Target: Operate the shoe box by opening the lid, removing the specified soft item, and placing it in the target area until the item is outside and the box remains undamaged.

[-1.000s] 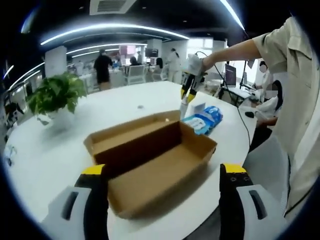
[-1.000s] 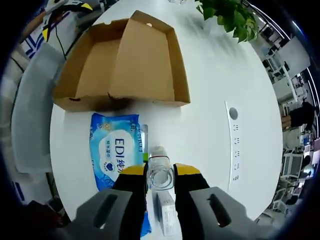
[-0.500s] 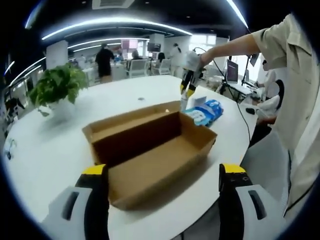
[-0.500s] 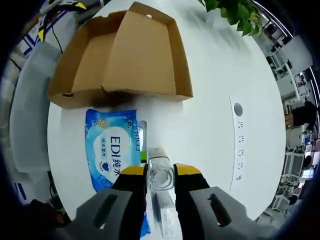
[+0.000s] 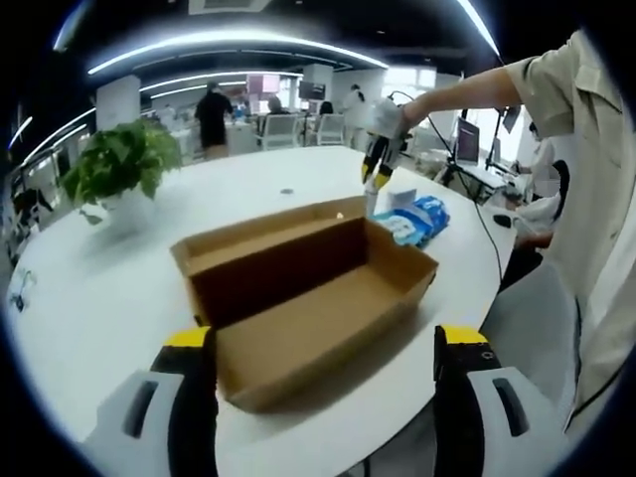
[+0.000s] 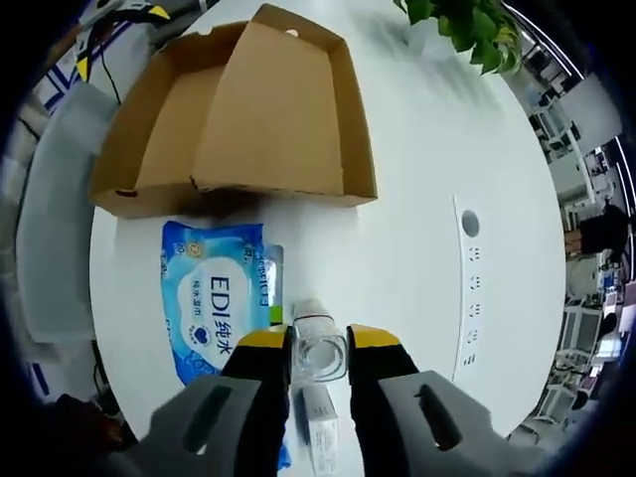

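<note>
Cardboard shoe box (image 5: 303,298) lies open; right tongs (image 6: 319,343) clamp one bottle (image 6: 318,348); left tongs (image 5: 323,348) gape empty.

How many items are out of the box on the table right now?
3: the blue wipes pack beside the open box, a clear bottle between the right gripper fingers, and a small white carton under that gripper. Others may be hidden.
</note>
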A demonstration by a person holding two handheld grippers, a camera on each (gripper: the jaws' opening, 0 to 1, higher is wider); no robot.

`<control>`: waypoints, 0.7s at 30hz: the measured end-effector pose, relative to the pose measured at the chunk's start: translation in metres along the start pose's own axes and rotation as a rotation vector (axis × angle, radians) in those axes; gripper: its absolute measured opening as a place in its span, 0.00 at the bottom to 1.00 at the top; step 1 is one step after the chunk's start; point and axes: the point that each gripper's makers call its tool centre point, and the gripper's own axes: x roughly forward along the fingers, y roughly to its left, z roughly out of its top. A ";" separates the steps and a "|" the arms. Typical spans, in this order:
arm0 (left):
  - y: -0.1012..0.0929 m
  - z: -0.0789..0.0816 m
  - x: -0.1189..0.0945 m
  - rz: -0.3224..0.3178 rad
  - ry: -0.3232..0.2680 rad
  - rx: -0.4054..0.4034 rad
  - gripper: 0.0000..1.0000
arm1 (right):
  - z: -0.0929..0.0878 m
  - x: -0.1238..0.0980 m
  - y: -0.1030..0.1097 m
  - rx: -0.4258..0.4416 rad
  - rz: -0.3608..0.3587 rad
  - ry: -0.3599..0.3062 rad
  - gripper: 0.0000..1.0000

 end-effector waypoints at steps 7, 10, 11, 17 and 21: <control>0.010 -0.006 0.002 0.042 0.024 0.006 0.84 | 0.006 -0.002 -0.004 0.044 -0.032 -0.045 0.22; 0.016 -0.010 0.002 0.067 0.036 -0.001 0.79 | 0.006 -0.004 -0.005 0.054 -0.041 -0.053 0.23; 0.019 -0.011 0.002 0.081 0.039 -0.002 0.78 | 0.007 -0.006 -0.005 0.060 -0.045 -0.059 0.24; 0.030 -0.018 0.001 0.133 0.060 -0.015 0.66 | 0.017 -0.016 -0.012 0.129 -0.086 -0.125 0.25; 0.037 -0.020 0.001 0.159 0.066 -0.031 0.59 | 0.030 -0.022 -0.011 0.197 -0.091 -0.175 0.25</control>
